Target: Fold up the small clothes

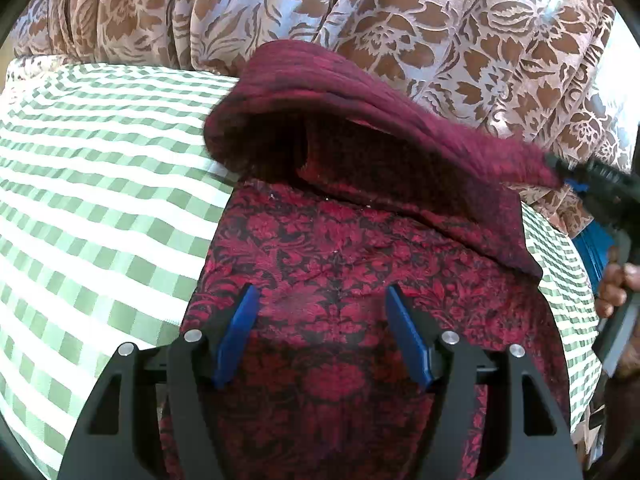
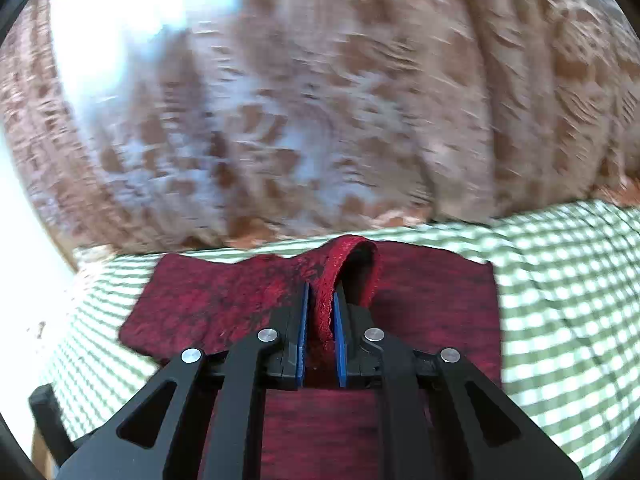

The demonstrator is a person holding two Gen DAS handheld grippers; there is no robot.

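Observation:
A small dark red garment with a black floral print (image 1: 340,264) lies on a green-and-white checked cloth (image 1: 100,168). My left gripper (image 1: 320,300) is open just above the printed face, holding nothing. My right gripper (image 2: 320,308) is shut on an edge of the garment (image 2: 432,312), which loops up between its blue pads (image 2: 339,332). In the left wrist view that gripper (image 1: 588,184) comes in from the right and carries the far part of the garment (image 1: 360,104), plain side up, over the printed part.
A brown and pale floral curtain (image 1: 400,20) hangs right behind the surface and fills the top of both views (image 2: 320,100). The person's fingers (image 1: 612,284) show at the right edge of the left wrist view. The checked cloth (image 2: 560,300) extends on both sides.

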